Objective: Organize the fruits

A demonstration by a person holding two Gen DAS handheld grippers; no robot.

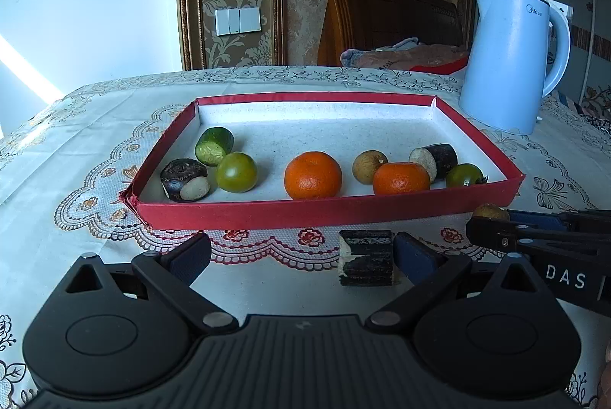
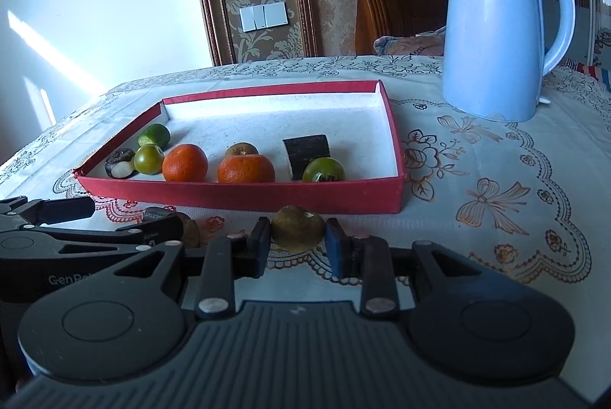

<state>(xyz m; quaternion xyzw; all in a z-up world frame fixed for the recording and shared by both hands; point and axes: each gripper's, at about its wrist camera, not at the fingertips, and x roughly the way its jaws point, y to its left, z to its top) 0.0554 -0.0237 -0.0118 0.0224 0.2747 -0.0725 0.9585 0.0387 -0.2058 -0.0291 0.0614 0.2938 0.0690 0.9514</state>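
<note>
A red tray lies on the tablecloth and holds several fruits: two oranges, two green tomatoes, a cucumber piece, dark sugarcane pieces and a brown longan. My left gripper is open in front of the tray; a dark sugarcane piece rests against its right finger. My right gripper has a brown-green round fruit between its pads, touching both, just in front of the tray. The right gripper also shows in the left wrist view.
A light blue electric kettle stands right of the tray's far corner. The patterned tablecloth runs to the right of the tray. A wooden headboard and bedding lie beyond the table's far edge.
</note>
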